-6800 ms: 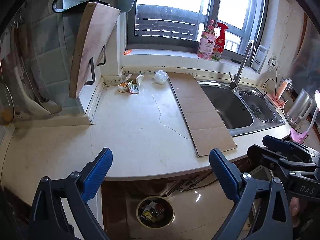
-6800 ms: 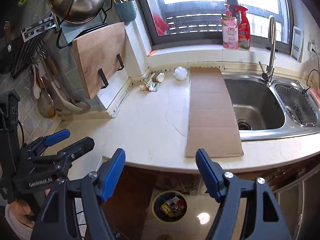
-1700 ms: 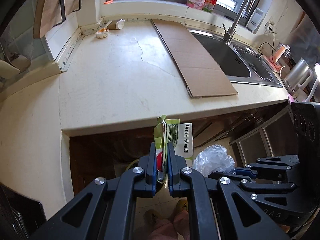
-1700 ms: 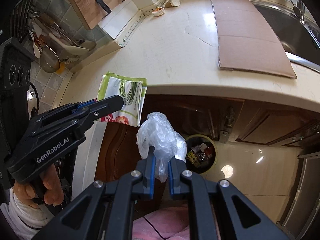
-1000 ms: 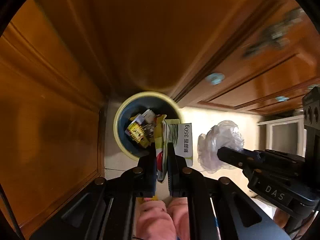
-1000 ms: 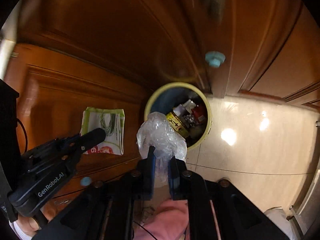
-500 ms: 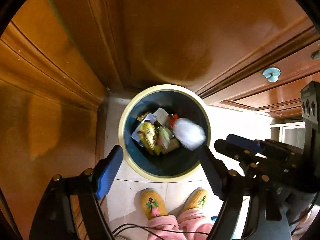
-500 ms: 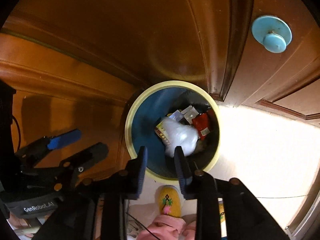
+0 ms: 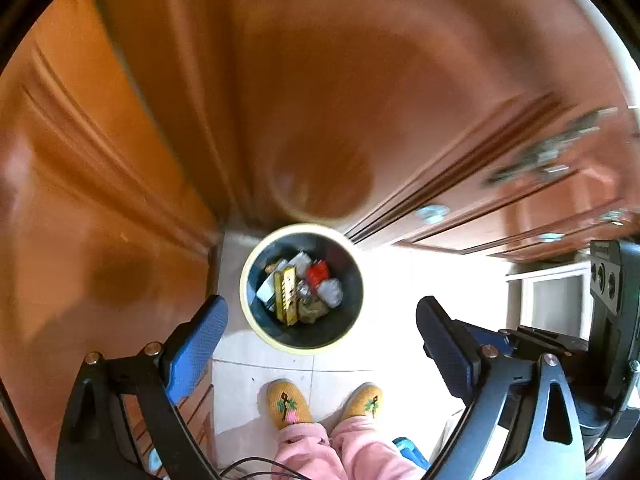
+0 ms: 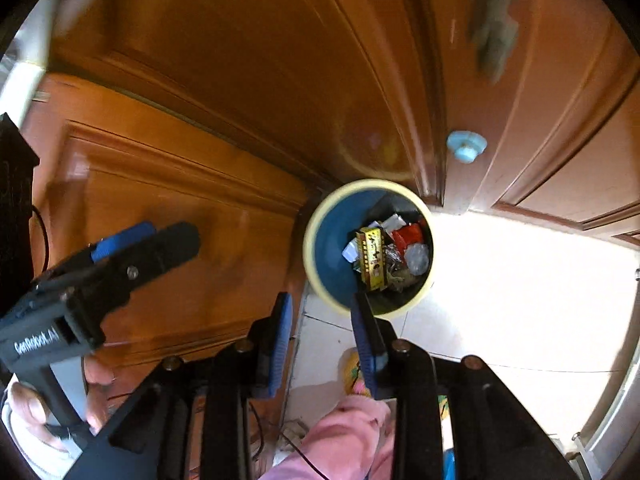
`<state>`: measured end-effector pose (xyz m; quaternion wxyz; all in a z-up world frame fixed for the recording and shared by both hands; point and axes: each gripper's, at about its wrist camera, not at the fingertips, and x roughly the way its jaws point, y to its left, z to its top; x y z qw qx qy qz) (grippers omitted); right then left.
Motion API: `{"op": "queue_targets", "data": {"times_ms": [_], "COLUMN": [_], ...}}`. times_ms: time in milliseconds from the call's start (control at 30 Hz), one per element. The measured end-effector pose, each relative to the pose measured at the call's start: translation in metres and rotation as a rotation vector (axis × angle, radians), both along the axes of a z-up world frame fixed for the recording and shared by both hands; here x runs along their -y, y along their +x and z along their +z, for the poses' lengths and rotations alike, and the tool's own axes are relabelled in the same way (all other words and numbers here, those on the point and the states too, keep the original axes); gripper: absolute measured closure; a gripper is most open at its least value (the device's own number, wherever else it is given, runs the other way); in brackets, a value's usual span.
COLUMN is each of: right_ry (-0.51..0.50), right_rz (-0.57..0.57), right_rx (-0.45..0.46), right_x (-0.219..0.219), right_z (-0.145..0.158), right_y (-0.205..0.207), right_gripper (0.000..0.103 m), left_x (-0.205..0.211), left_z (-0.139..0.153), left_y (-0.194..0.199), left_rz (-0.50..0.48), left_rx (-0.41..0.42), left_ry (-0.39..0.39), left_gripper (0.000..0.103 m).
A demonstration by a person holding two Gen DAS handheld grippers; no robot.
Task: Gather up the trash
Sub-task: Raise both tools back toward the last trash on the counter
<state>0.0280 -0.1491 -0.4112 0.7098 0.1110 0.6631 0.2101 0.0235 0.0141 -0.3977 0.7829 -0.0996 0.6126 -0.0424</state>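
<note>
Left tool: spread wide with nothing between its blue pads; held above the floor, pointing down at the bin.
Right tool: parted only a little, nothing gripped; its right finger overlaps the near rim of the bin in the right wrist view.
Bin: round, pale yellow rim, dark blue inside, standing on the tiled floor in the corner of the wooden cupboards, just ahead of the yellow slippers.
Trash: a crumpled clear plastic bag lies among wrappers in the bin, beside a yellow packet and a red wrapper; the green pouch cannot be picked out with certainty.
Handling: the trash is judged light, soft and crushable, the plastic slippery; a pinch on a bunched fold or a flat edge would be enough, with little force needed.
Change from earlier: 1.0 s ago the green pouch was clamped in the left tool and the plastic bag in the right; both are now released, and the bag has settled lower among the rubbish than 0.5 s ago. The bin appears smaller, so the tools have been raised.
Remaining: small scraps seen earlier at the back of the desk are out of view here.
</note>
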Motion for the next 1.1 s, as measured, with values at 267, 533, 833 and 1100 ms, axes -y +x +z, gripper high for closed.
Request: {"op": "queue_targets", "data": {"times_ms": [267,533,833,1100], "right_ry": [0.019,0.044,0.010,-0.029], "right_rz": [-0.023,-0.035,-0.058,-0.132], "right_rx": [0.159,0.342,0.487,0.526], "right_x": [0.031,0.036,0.022,0.028], "right_z": [0.166,0.290,0.365,0.388], "right_y": [-0.024,-0.037,-0.035,-0.020], "right_gripper": [0.059,0.054,0.054,0.054], "left_x": [0.021,0.031,0.037,0.023], "left_z": [0.175,0.296,0.386,0.431], "left_y": [-0.015,-0.019,-0.011,0.013], "left_rz": [-0.083,-0.140,-0.178,-0.172], "left_rx": [0.187,0.395,0.568,0.644], "left_ry": [0.019,0.039,0.093,0.122], "left_gripper": [0.001,0.001,0.001,0.001]}}
